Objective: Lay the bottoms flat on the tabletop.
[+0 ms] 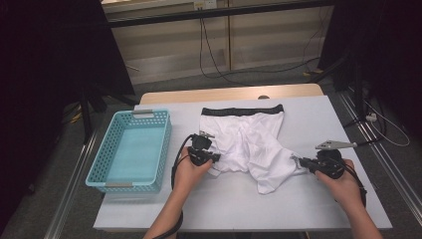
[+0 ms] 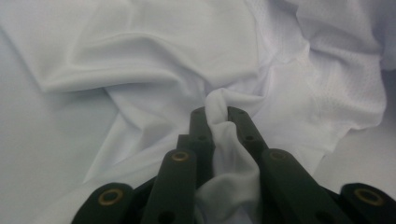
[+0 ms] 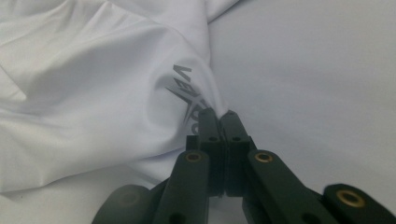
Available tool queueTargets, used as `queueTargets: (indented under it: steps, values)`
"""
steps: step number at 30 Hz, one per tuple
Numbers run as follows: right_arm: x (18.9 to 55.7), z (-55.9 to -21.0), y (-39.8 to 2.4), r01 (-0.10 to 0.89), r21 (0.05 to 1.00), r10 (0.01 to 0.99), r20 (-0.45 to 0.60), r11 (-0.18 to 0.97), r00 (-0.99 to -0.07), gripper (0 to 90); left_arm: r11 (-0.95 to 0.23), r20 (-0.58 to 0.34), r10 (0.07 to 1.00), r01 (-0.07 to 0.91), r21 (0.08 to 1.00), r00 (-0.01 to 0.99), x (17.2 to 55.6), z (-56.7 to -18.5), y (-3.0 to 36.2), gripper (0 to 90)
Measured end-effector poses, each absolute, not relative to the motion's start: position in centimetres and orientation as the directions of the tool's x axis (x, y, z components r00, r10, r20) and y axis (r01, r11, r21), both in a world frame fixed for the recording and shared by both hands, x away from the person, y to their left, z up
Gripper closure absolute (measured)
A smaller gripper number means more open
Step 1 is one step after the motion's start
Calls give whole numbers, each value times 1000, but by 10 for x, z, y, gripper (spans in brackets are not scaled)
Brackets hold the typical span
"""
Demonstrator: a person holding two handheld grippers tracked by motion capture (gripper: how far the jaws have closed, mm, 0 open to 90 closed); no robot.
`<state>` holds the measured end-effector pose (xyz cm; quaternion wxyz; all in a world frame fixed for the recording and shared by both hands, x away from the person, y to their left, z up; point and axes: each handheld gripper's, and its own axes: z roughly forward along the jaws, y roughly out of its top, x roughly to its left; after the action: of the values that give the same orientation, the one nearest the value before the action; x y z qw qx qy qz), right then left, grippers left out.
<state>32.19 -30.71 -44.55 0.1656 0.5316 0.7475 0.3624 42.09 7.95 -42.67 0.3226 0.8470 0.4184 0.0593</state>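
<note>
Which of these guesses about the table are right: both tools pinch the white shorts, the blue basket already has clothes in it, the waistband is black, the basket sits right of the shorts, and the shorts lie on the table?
1. Both the left gripper and the right gripper pinch the white shorts. True.
2. The blue basket holds clothes. False: nothing lies inside it.
3. The waistband is black. True.
4. The basket sits right of the shorts. False: in the high view it stands to their left.
5. The shorts lie on the table. True, rumpled, with each lower corner gripped.
</note>
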Motion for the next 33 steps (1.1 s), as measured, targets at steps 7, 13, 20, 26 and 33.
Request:
queueTargets:
  steps: [7,13,20,26,33]
  values:
    - [323,-445,-311,675,717,919,128,174,-374,900,-320,-185,827,716,620,530,430,-418,122,825]
    - [323,-444,-312,675,716,922,114,181,-369,900,-320,-152,842,706,632,518,432,-419,123,823]
    - [320,-442,-324,673,722,932,112,162,-345,900,-289,-142,865,708,644,482,434,-417,130,821]
    - [319,-443,-321,679,713,927,115,172,-356,900,-314,-151,845,704,637,513,431,-417,121,748]
    - [320,-446,-306,688,690,897,129,225,-423,900,-332,-168,800,658,675,576,424,-409,102,475]
